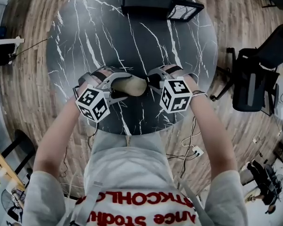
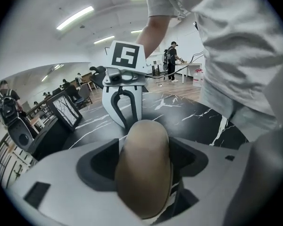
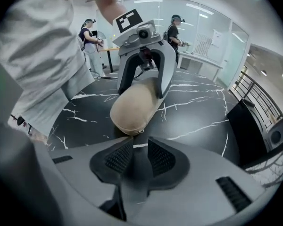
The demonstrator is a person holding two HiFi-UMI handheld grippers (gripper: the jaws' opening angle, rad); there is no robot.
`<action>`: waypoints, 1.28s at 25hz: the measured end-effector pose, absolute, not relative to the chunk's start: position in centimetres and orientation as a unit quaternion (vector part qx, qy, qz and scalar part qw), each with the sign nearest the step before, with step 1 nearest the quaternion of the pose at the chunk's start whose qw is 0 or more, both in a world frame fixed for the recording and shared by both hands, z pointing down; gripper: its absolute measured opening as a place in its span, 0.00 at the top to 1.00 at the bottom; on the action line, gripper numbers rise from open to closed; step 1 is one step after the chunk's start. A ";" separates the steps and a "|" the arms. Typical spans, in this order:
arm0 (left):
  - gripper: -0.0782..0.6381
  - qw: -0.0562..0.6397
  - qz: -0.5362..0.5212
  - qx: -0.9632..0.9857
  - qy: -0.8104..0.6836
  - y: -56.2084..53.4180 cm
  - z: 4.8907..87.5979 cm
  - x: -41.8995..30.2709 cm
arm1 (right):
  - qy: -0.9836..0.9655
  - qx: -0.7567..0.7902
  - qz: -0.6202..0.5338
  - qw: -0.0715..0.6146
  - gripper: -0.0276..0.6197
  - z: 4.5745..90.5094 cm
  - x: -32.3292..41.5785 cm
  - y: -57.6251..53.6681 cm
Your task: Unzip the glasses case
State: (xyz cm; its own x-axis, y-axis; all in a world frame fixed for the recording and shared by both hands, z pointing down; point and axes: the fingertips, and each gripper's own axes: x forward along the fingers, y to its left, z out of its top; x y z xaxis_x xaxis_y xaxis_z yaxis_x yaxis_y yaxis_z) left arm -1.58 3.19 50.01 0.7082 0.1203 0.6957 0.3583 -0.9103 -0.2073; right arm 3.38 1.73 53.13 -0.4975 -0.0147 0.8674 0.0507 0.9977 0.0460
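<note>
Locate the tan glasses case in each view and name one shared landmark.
Head view: glasses case at centre, between left tongs and right tongs.
Left gripper view: glasses case low centre, clamped in the left tongs.
Right gripper view: glasses case at centre, just beyond the open right tongs.
Shared landmark: the white-veined black table.

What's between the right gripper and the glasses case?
Only bare table. The right gripper stands open, short of the glasses case; the right gripper view shows it.

Left white-grey two-jaw tool (image 2: 145, 171) clamping tan oval case (image 2: 141, 138); right white-grey two-jaw tool (image 3: 140, 157) angling downward, jaws gaping, gripping nothing.
</note>
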 end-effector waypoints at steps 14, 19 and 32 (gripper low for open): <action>0.42 0.205 -0.347 -0.906 -0.130 3.8 49.9 -1.8 | -0.816 -0.134 -0.147 0.543 0.80 52.9 2.7 1.8; 0.42 0.217 -0.344 -0.906 -0.122 4.0 49.8 -1.9 | -0.866 -0.042 0.117 0.485 0.87 51.9 3.6 0.4; 0.42 0.255 -0.332 -0.902 -0.102 4.4 49.8 -2.3 | -0.818 -0.018 0.518 0.248 0.87 50.8 2.5 1.1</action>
State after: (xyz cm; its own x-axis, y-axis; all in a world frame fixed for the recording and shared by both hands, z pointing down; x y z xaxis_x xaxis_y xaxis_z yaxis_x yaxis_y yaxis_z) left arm -2.26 4.38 49.78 0.7586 0.0145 0.6514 0.3531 -0.8494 -0.3923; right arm 2.49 1.13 50.79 -0.8759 0.2866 0.3880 -0.2279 0.4632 -0.8565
